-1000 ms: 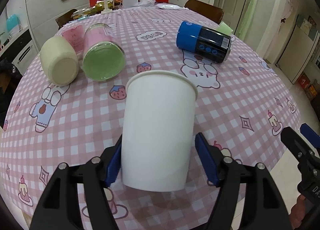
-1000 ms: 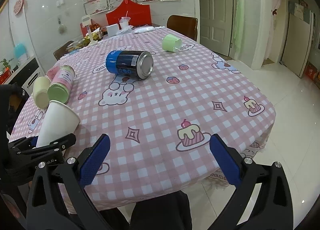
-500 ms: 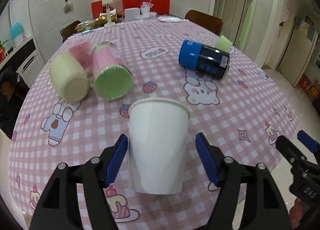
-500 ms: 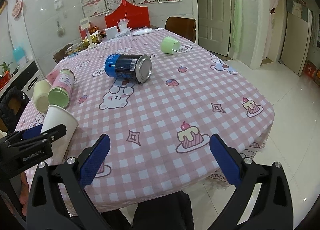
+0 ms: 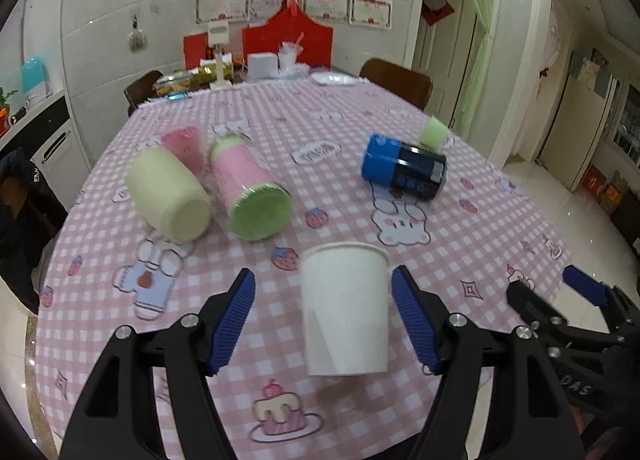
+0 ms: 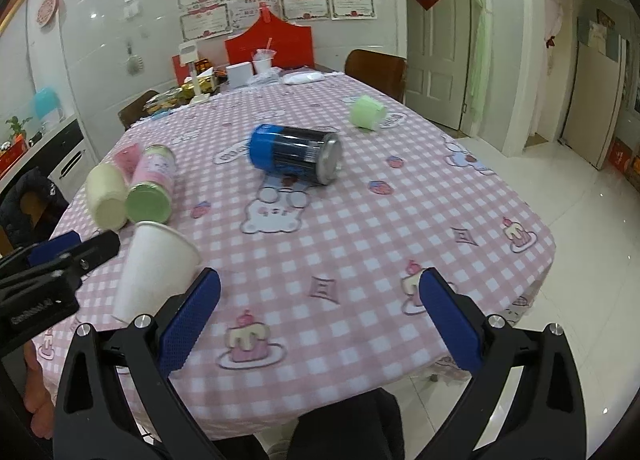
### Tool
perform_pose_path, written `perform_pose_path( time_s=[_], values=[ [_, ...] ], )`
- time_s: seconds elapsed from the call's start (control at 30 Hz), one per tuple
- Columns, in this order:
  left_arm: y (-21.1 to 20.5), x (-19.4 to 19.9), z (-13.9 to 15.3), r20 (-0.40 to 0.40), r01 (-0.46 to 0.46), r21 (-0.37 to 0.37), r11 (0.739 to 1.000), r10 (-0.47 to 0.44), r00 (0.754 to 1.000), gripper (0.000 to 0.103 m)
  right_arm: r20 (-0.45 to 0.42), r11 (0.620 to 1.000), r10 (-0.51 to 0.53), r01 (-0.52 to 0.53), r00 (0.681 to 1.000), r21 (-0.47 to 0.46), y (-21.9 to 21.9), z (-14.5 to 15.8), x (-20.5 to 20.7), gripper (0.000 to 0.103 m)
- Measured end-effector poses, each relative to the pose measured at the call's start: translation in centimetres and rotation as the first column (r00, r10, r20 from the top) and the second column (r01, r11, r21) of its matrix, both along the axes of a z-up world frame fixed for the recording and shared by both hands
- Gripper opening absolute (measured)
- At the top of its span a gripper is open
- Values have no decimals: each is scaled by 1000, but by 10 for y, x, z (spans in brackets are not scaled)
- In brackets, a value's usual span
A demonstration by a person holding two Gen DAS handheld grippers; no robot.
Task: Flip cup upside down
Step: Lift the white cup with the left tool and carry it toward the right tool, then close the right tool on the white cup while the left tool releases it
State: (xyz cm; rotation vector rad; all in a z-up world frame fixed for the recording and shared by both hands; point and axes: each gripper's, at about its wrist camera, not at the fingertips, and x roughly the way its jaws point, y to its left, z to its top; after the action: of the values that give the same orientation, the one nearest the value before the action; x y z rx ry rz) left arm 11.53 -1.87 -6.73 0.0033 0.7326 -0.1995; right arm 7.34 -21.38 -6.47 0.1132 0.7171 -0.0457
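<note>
Paper cup (image 5: 346, 308) blocks left hand-held gripper (image 5: 324, 320); bare cloth (image 6: 360, 244) ahead of right.

On the table (image 5: 460, 220): 1 white paper cup (image 5: 346, 308), 1 cream cup (image 5: 168, 196), 1 pink cup (image 5: 184, 148), 1 small green cup (image 5: 434, 132), so 4 cups tot. Also 1 pink jar w/ green lid (image 5: 250, 192) and 1 blue can (image 5: 404, 166). Grippers: 2, left (image 5: 324, 324) and right (image 6: 320, 324). Chairs: 2, one brown (image 5: 396, 80), one dark (image 5: 144, 90).
</note>
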Motion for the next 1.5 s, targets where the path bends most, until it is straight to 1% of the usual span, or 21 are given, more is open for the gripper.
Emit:
perform_pose_path(
  time_s=[0.13,0.27,0.33,0.57,0.8,0.87,0.97,1.03,1.2,1.23,1.3,1.33,1.4,1.5],
  values=[
    [24,-6,4,25,-22,9,1000,22,999,71,0,1000,27,-27,1000,-1,22,4,3,96],
    [51,-8,0,41,-54,29,998,53,998,71,-25,997,72,-71,997,24,47,4,12,96],
    [64,-5,-5,39,-67,39,997,65,997,71,-47,995,95,-93,994,34,60,1,20,96],
    [92,8,-22,14,-50,17,999,50,999,71,-121,993,111,-108,986,37,90,-10,42,96],
    [104,25,-35,-15,-55,-2,998,55,998,71,-202,994,103,-94,974,55,105,-23,67,96],
    [107,32,-38,-15,-66,7,998,66,998,71,-221,993,105,-93,970,66,109,-26,74,96],
    [107,41,-42,-24,-78,23,997,78,997,71,-242,994,104,-96,965,47,116,-30,83,96],
    [107,47,-45,-36,-75,20,997,76,996,71,-260,994,104,-97,960,43,118,-34,89,96],
    [103,58,-53,-60,-72,31,997,74,995,71,-303,996,87,-73,949,54,115,-44,100,95],
    [102,60,-54,-65,-67,32,997,69,996,71,-313,996,84,-70,946,54,114,-46,101,94],
    [100,62,-56,-70,-58,35,998,60,996,71,-334,995,92,-70,938,77,112,-48,102,81],
    [98,63,-56,-73,-53,36,998,56,996,71,-348,993,98,-66,932,101,109,-49,103,77],
    [95,64,-57,-76,-45,38,998,48,996,71,-343,991,104,-66,934,120,107,-48,102,75],
    [92,65,-56,-76,-39,42,998,42,996,71,-289,993,102,-79,952,91,108,-40,98,75]
  ],
)
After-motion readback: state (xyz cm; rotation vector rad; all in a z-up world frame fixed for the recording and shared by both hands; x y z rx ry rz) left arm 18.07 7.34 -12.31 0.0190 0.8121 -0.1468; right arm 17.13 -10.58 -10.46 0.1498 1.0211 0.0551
